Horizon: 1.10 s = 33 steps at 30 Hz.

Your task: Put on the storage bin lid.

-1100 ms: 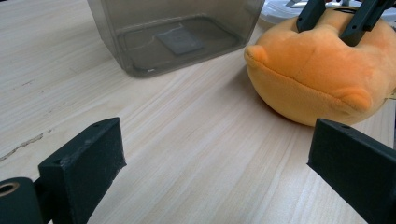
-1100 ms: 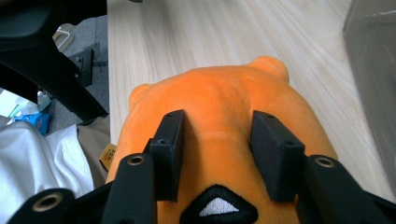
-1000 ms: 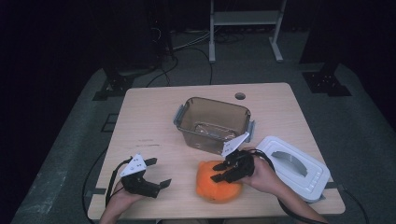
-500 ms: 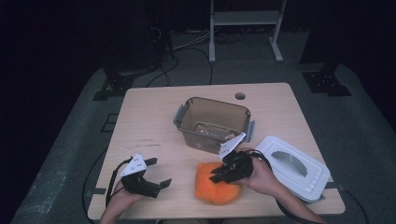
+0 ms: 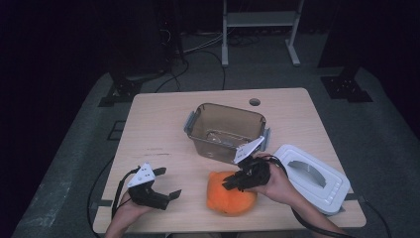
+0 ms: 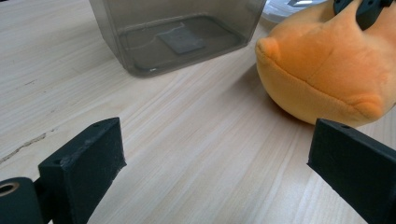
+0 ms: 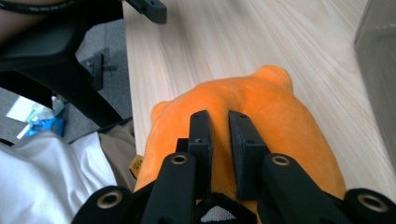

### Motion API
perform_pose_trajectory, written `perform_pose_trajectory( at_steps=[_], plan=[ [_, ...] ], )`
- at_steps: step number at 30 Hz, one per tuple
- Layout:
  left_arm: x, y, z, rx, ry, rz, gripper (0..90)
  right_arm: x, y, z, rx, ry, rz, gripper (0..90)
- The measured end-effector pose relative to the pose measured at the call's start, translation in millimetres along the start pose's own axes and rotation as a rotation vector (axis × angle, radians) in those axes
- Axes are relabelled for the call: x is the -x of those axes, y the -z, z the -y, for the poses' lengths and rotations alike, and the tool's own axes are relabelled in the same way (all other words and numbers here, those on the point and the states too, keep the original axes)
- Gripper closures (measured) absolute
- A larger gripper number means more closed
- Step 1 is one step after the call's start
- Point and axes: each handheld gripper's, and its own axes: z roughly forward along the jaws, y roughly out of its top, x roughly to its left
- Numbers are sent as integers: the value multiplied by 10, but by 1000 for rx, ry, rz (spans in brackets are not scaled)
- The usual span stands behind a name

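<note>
Right gripper [image 7: 219, 126] fingers pinching plush toy [image 7: 261, 107]

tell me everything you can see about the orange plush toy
The orange plush toy is a soft, rounded, fuzzy lump with small stubby bumps and a sewn seam. It lies on the wooden table's near edge, before the clear container. The right tool has just closed, pinching a fold of its top.

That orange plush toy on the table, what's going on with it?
A person works two hand-held grippers at a wooden table. The right gripper has just been closing its jaws and now pinches the top of the soft orange plush toy. The left gripper waits open nearby. An open smoky plastic box stands behind, its white lid beside it.
</note>
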Motion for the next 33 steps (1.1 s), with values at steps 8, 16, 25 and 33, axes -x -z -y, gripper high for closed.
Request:
perform_pose_trajectory(
  at_steps=[8, 16, 25, 33],
  plan=[
    [-28, 39, 10, 5, 5, -10, 29, 32, 70, -56, 42, -25, -37, 800],
    [-46, 56, 18, 12, 14, -13, 28, -7, 224, -197, 77, -13, -48, 800],
    [-51, 62, 22, 12, 19, -15, 29, -116, 448, -456, 130, 26, -53, 800],
    [-63, 71, 22, 16, 21, -14, 29, -148, 671, -727, 176, 57, -39, 799]
  ],
)
